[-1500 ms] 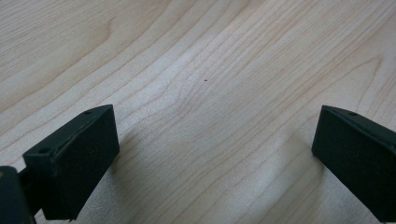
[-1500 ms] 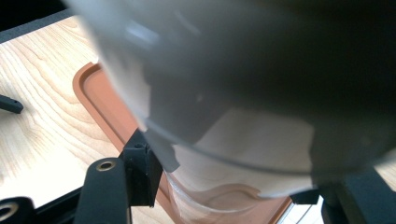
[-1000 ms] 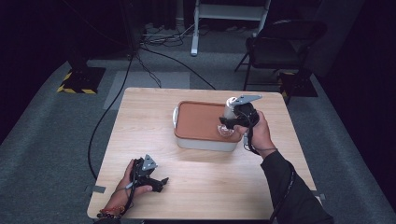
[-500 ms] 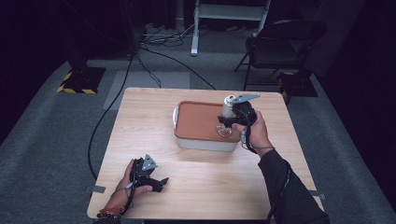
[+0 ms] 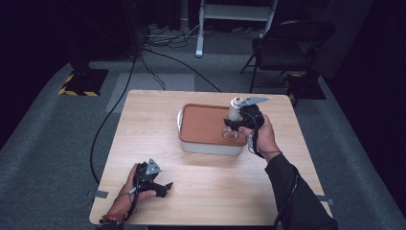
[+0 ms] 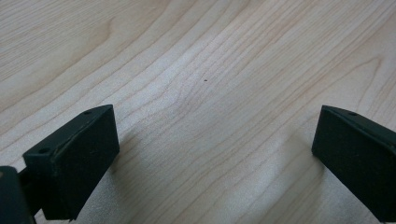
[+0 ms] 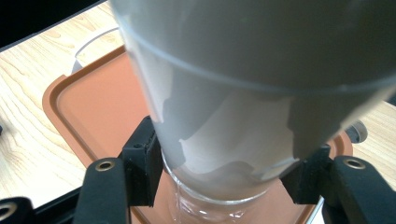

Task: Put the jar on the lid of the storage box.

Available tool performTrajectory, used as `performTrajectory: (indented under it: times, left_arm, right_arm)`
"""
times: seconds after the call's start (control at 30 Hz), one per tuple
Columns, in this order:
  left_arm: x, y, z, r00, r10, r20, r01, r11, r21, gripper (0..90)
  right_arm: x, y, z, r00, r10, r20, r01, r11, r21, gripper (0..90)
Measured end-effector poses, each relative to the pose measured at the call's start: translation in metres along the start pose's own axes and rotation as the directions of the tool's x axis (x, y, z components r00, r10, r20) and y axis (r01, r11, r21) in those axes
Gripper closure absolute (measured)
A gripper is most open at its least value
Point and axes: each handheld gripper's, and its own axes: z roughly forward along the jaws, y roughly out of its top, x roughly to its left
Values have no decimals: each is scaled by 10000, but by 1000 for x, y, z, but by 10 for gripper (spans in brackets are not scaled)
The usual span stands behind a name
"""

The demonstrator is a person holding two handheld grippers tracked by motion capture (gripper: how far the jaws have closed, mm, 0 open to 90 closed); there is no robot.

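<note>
A clear glass (image 5: 234, 111) with a white, frosted-looking upper part hangs tilted over the right end of a white container (image 5: 206, 146) with a terracotta lid (image 5: 201, 123). My right gripper (image 5: 231, 125) is shut on the glass. In the right gripper view the glass (image 7: 233, 116) sits clamped between both jaws of my right gripper (image 7: 224, 172), above the lid (image 7: 102, 107). Whether its base touches the lid I cannot tell. My left gripper (image 5: 165, 187) rests on the table near the front left. There my left gripper (image 6: 215, 154) is open, with bare wood between the jaws.
The light wooden table (image 5: 215, 191) stands on grey carpet. A black chair (image 5: 282, 48) is behind the table at the right, and a white frame (image 5: 234, 12) is farther back. A black cable (image 5: 103, 129) runs across the floor at the left.
The right gripper with the glass has shifted slightly left over the lid. The left gripper has not moved.
</note>
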Motion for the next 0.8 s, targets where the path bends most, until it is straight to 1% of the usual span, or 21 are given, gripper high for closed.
performTrajectory:
  times: [0.3, 0.63, 0.8]
  left_arm:
    - [0, 0, 0, 10000, 0, -2, 0, 10000, 1, 5]
    - [0, 0, 0, 10000, 2, -1, -2, 10000, 2, 5]
    - [0, 0, 0, 10000, 2, 0, -2, 10000, 2, 5]
  right_arm:
    - [-1, -3, 0, 10000, 34, -44, -35, 9998, -194, 400]
    - [-1, -4, 0, 9999, 99, -73, -100, 9997, -220, 394]
    - [-1, -4, 1, 10000, 58, -80, -60, 9998, -192, 378]
